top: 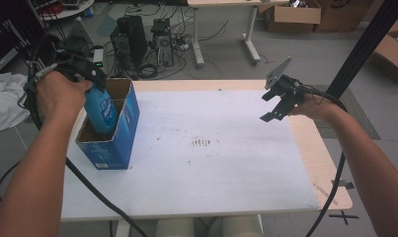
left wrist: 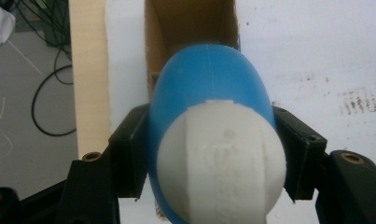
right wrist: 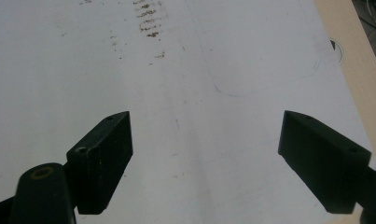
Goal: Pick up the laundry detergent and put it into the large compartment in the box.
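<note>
At the desk's left edge, a blue bottle is clamped upright in the left gripper, directly above the open blue box, while the right gripper is held wide open and empty, well apart.

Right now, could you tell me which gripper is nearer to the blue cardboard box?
Left. The left gripper is directly above the blue cardboard box, lowering a blue bottle into its open top. The right gripper hovers open over the table's far right side, well away from it.
</note>
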`<state>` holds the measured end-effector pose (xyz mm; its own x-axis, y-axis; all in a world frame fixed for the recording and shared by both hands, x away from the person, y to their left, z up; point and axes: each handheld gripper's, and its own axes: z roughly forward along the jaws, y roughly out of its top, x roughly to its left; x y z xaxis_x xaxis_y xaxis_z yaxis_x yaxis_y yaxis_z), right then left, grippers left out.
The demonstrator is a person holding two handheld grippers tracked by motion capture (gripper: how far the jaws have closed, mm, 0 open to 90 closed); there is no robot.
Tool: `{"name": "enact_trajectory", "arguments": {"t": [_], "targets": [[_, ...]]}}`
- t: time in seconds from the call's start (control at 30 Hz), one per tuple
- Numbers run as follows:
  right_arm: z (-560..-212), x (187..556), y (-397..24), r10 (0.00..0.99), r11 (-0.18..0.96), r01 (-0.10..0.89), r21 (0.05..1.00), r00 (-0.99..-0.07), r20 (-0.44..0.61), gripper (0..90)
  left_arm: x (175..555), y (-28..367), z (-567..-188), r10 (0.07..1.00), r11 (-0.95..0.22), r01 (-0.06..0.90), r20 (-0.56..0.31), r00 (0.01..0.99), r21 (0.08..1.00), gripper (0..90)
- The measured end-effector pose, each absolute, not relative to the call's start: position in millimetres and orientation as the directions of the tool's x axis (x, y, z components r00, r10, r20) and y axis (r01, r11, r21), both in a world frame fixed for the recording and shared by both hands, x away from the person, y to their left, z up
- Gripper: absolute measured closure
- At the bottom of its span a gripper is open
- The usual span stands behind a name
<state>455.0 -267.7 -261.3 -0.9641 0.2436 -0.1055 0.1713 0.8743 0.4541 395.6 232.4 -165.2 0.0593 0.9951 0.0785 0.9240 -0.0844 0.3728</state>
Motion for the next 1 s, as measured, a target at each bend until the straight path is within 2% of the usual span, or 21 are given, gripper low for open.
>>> {"name": "enact_trajectory", "arguments": {"t": [0.4, 1.0], "targets": [[-261.6, 456.5, -273.5, 0.255, 0.874, 0.182, 0.451, -0.961, -0.106, 17.8, 400.0, 233.4, -221.3, 0.995, -0.091, 0.931, 0.072, 0.07, 0.355, 38.3], [-262.1, 456.1, -274.6, 0.26, 0.875, 0.188, 0.445, -0.96, -0.106, 17.9, 400.5, 237.3, -262.9, 0.996, -0.077, 0.939, 0.065, 0.059, 0.335, 38.3]]}}
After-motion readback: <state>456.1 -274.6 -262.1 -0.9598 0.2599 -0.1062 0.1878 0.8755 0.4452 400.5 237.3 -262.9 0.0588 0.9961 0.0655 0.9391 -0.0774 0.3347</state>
